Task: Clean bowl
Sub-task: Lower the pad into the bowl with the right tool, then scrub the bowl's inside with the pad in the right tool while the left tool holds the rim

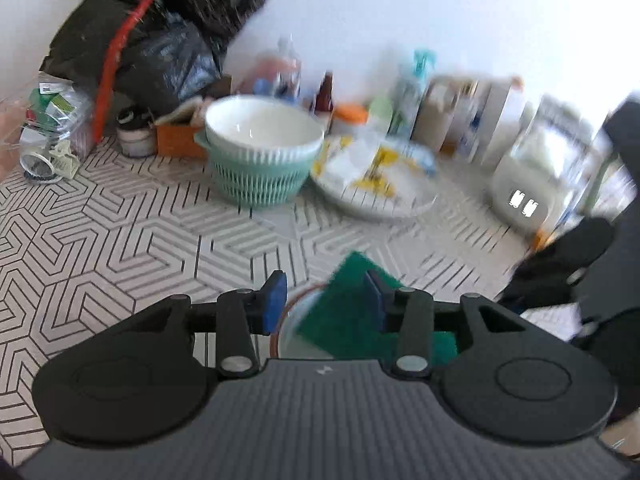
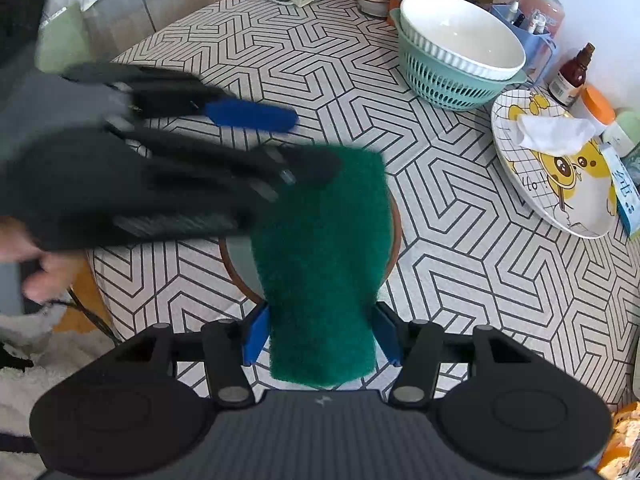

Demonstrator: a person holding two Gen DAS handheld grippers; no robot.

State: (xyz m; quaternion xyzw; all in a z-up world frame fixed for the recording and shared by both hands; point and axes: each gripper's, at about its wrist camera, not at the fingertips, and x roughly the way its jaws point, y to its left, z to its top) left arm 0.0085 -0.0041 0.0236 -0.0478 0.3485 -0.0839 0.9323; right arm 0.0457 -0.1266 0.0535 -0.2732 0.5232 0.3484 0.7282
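Meanwhile right fingers (image 2: 272, 330) grip a green scouring pad (image 2: 324, 264) over the brown-rimmed bowl (image 2: 394, 240); left fingers (image 1: 276, 304) gape wide.

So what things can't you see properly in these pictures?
- Brown-rimmed bowl: mostly covered by the green scouring pad in both views.
- Left gripper: blurred in the right wrist view, so its grip is unclear.
- Bottles by the wall: left wrist view too blurred for labels.
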